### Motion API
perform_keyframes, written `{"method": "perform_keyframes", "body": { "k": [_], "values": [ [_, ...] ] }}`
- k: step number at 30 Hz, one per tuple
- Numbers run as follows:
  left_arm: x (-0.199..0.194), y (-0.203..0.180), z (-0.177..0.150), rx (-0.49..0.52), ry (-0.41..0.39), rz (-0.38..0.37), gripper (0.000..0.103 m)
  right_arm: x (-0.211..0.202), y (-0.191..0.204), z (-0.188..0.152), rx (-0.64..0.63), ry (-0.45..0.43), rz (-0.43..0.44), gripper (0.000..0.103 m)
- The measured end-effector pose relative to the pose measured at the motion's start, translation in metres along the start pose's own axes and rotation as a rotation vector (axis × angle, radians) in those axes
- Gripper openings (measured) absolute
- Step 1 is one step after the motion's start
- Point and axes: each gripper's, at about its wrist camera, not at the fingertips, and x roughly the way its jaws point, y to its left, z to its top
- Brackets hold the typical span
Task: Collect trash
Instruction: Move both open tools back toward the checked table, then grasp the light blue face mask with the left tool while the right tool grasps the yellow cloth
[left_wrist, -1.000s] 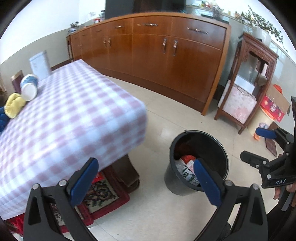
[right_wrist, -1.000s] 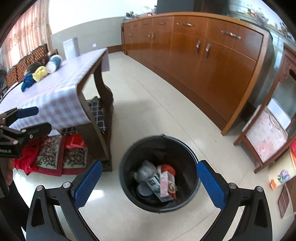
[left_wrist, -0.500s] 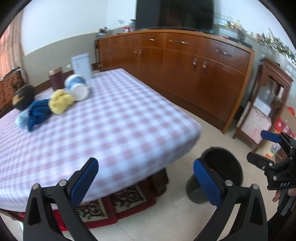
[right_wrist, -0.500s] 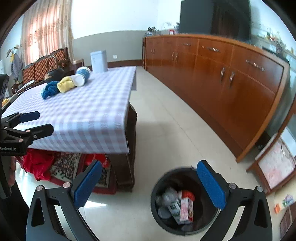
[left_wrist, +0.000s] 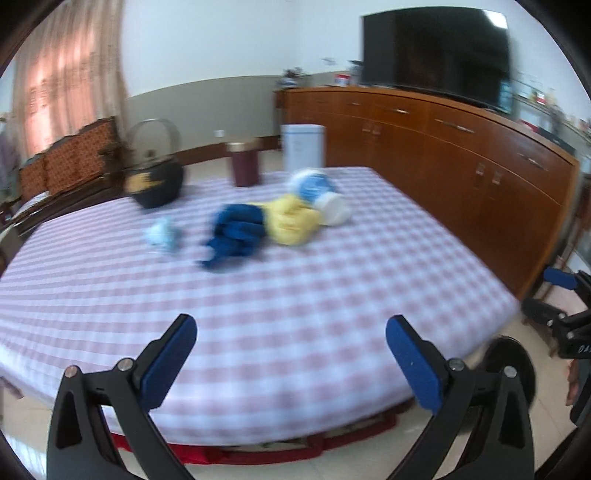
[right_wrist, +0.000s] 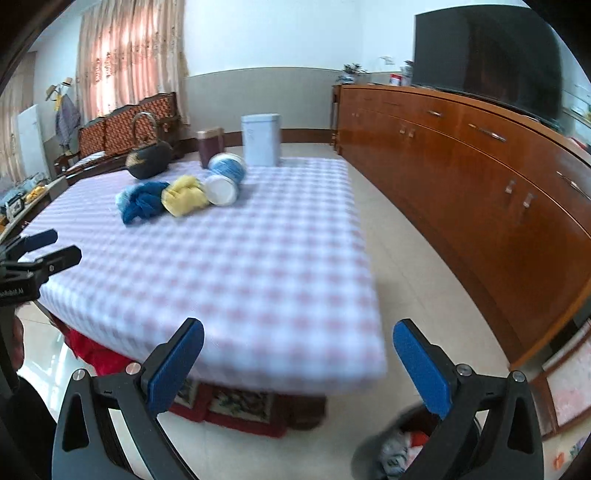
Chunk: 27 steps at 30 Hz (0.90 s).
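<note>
On the pink-checked table (left_wrist: 295, 295) (right_wrist: 258, 258) lie a crumpled blue wad (left_wrist: 236, 229) (right_wrist: 142, 201), a yellow wad (left_wrist: 291, 219) (right_wrist: 184, 199), a small pale blue scrap (left_wrist: 162, 234) and a tipped blue-and-white cup (left_wrist: 317, 190) (right_wrist: 225, 177). My left gripper (left_wrist: 290, 325) is open and empty above the near table edge, well short of them. My right gripper (right_wrist: 299, 328) is open and empty over the table's near corner. The black trash bin (right_wrist: 391, 450) (left_wrist: 513, 365) stands on the floor by that corner, holding several pieces of rubbish and partly hidden by my fingers.
At the table's far side stand a black kettle (left_wrist: 155, 181) (right_wrist: 147, 158), a maroon canister (left_wrist: 243, 164) and a white tin (left_wrist: 303, 147). A long wooden sideboard (right_wrist: 480, 177) with a TV runs along the right. A red rug (right_wrist: 229, 410) lies under the table.
Both views have swung up from the bin on the floor to the table top. The bin has slid to the lower edge. Both grippers remain open and empty.
</note>
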Motion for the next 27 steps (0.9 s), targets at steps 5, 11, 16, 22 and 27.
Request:
{"method": "perform_keyframes", "body": {
  "k": [5,11,16,22,27],
  "values": [
    [0.015,0.053,0.005,-0.047,0.028,0.105,0.098,0.032,0.046,0.042,-0.030,-0.016,0.055,0.103],
    [0.043,0.101,0.011,-0.101,0.069,0.114,0.082,0.083,0.102,0.080,-0.078,0.014,0.133,0.081],
    [0.062,0.120,0.019,-0.109,0.072,0.125,0.081,0.127,0.131,0.098,-0.099,0.067,0.157,0.071],
    [0.093,0.138,0.035,-0.140,0.086,0.118,0.075,0.162,0.153,0.114,-0.109,0.099,0.171,0.062],
    [0.119,0.149,0.042,-0.157,0.117,0.118,0.073,0.189,0.163,0.125,-0.132,0.122,0.168,0.053]
  ]
}}
